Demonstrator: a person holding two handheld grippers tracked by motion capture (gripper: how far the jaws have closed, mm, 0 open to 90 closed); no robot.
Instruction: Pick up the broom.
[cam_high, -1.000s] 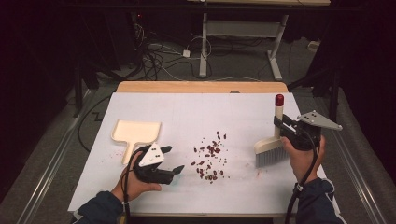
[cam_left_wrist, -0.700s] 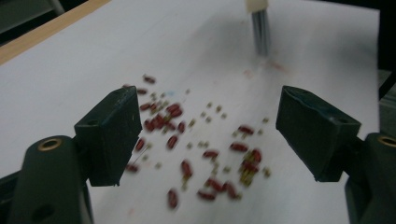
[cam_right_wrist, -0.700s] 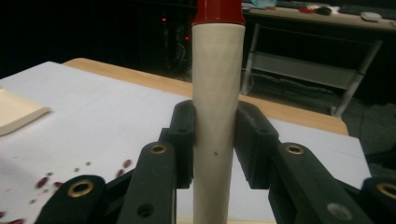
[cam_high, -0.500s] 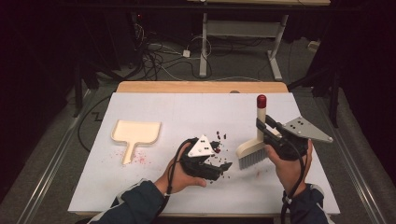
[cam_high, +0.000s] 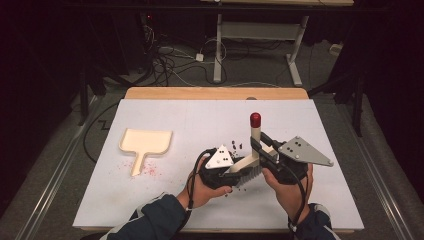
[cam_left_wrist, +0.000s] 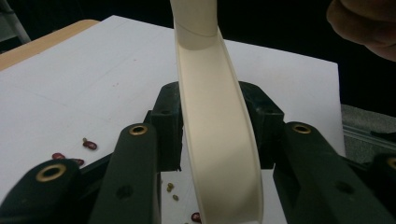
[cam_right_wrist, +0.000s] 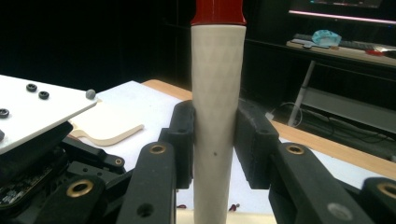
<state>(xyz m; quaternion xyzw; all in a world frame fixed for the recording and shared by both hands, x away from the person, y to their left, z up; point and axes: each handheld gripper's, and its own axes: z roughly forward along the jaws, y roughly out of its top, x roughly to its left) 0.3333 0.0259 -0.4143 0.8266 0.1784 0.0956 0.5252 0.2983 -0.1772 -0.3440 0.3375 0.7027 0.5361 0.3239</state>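
Right gripper (cam_right_wrist: 215, 140) is clamped on the cream plastic hand brush (cam_high: 248, 162) at its red-capped handle, above the white table (cam_high: 325, 200). Left gripper (cam_left_wrist: 215, 135), whose jaws have just been closing, pinches the brush's cream head; the dark red beans (cam_left_wrist: 89, 144) lie underneath.

The cream plastic hand brush (cam_high: 248, 164) with a round, red-capped handle and dark bristles stands with its handle upright and bristles down on the white bench (cam_high: 330, 200), just right of the scattered dark red beans (cam_left_wrist: 88, 144). Both tongs grip it: the right tongs (cam_right_wrist: 215, 140) pinch the textured handle below the red cap, and the left tongs (cam_left_wrist: 215, 126) have just closed on the curved cream back of the brush head.
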